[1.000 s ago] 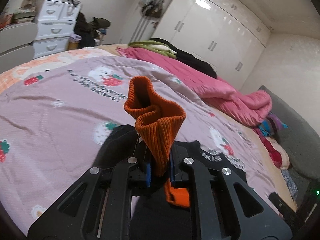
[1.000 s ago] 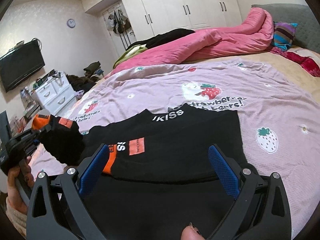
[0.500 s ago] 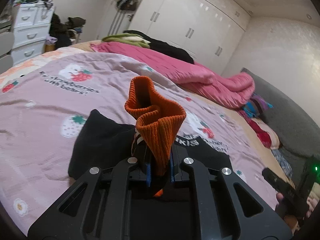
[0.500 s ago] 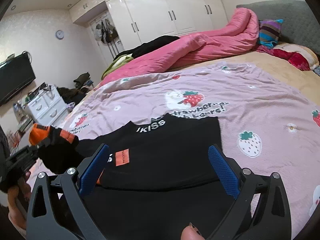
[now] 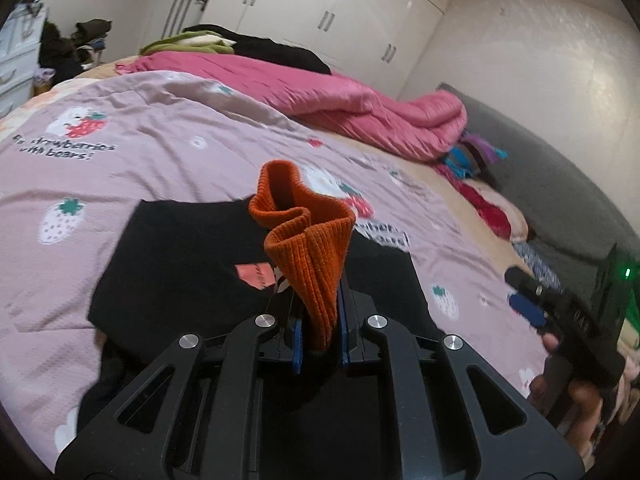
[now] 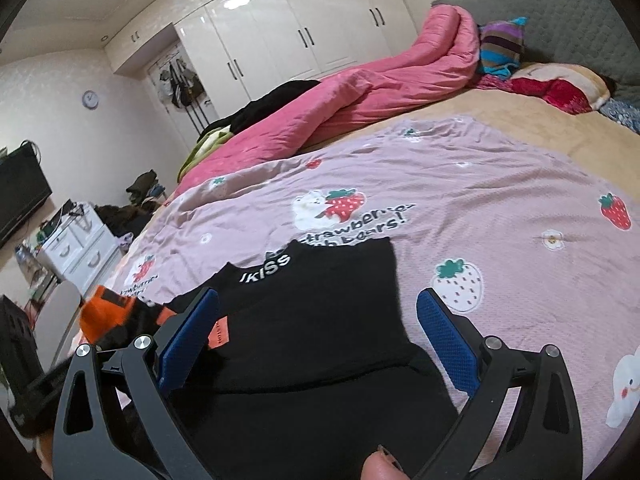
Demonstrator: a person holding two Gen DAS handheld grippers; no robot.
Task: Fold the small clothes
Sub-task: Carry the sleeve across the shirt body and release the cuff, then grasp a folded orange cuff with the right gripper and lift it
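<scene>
Ribbed orange knit cuff [image 5: 306, 240] stands bunched at frame centre, clamped between the blue pads of the left gripper [image 5: 319, 334]. Below it, the black garment with white lettering [image 6: 316, 320] lies flat on the lilac strawberry-print bedspread [image 6: 480, 184]. The right gripper [image 6: 316, 336] hovers over it at lower centre, jaws wide apart, holding nothing.

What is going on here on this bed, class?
A person is folding a black top on the strawberry bedspread. The left gripper is shut on the top's orange ribbed cuff, holding the sleeve above the garment. The right gripper hovers open over the folded body, holding nothing.
</scene>
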